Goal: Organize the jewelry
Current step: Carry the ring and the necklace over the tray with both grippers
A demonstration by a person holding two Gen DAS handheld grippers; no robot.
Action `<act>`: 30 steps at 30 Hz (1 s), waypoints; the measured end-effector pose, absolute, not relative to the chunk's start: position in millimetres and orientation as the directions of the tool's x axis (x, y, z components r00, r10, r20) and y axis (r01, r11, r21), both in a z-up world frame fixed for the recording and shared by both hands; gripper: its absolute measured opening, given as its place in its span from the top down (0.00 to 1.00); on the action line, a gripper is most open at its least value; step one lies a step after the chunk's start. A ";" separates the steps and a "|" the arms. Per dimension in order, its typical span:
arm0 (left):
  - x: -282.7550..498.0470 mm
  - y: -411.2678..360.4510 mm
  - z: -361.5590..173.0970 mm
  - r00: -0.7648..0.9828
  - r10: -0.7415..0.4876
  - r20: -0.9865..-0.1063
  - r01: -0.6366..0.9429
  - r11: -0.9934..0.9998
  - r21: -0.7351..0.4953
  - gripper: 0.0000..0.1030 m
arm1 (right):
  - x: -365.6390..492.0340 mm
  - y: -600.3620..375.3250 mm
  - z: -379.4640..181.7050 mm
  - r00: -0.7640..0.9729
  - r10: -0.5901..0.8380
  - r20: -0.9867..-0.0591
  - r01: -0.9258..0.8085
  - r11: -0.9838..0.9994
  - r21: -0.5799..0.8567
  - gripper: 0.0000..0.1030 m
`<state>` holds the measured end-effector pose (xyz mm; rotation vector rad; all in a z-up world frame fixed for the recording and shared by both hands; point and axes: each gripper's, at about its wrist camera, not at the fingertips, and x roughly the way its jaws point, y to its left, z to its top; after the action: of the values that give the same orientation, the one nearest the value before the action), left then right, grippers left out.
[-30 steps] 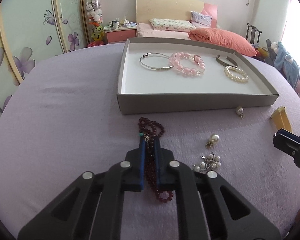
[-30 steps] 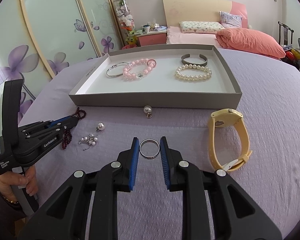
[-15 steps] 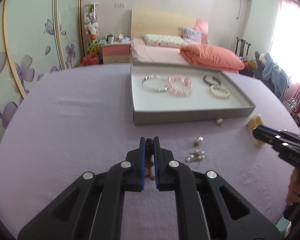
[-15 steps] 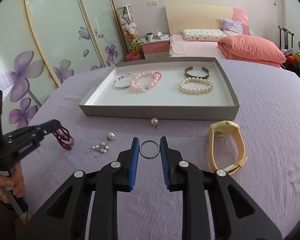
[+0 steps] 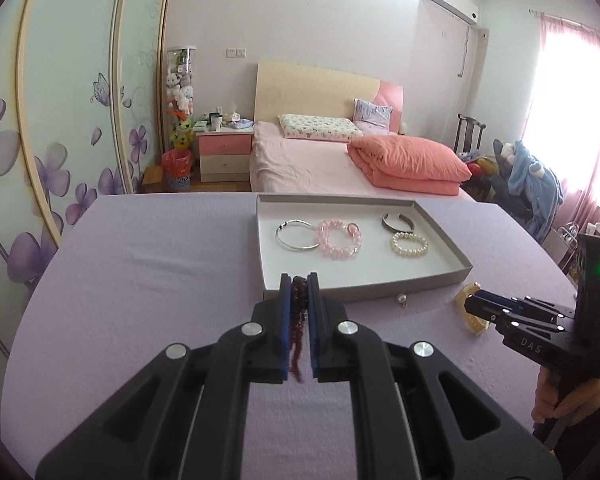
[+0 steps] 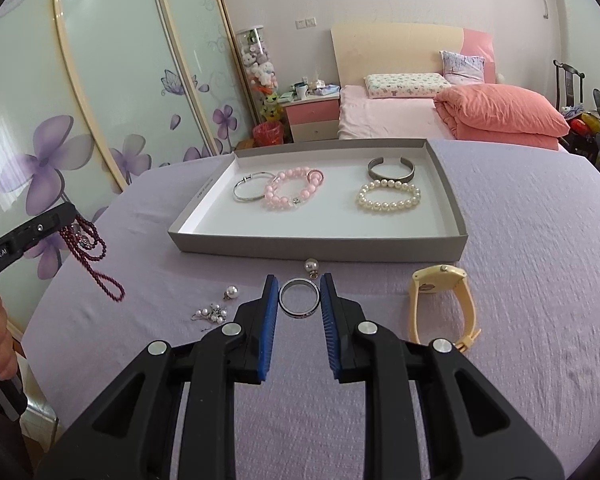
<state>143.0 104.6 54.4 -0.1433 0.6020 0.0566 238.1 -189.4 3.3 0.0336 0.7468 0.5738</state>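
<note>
Left wrist: dark red bead string (image 5: 299, 312) clamped in hand-held gripper (image 5: 299, 284).

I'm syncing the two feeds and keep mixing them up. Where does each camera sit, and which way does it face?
Left wrist: on the left gripper, shut on the dark red bead strand, facing the tray; right gripper and hand at right.
Right wrist: on the right gripper, shut on the ring, facing the tray; left gripper and hand at left.
Shared: tray, bracelets, bed.
</note>
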 end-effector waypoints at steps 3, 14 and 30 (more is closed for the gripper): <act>142.6 104.8 55.0 0.822 0.011 -0.569 -0.098 0.988 -0.122 0.92 | 238.2 -191.3 4.5 0.592 0.504 -0.629 -0.479 0.848 0.228 0.78; 146.7 106.0 54.7 0.821 0.010 -0.571 -0.100 0.987 -0.127 0.92 | 240.2 -192.9 6.2 0.600 0.502 -0.623 -0.473 0.851 0.230 0.78; 227.7 100.7 73.5 0.839 0.002 -0.544 -0.093 0.986 -0.141 0.93 | 288.9 -185.5 30.1 0.658 0.490 -0.571 -0.466 0.861 0.202 0.78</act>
<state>227.7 100.7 73.5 -0.1645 0.5732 0.0502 288.9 -185.5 30.1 0.0391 0.6580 0.5416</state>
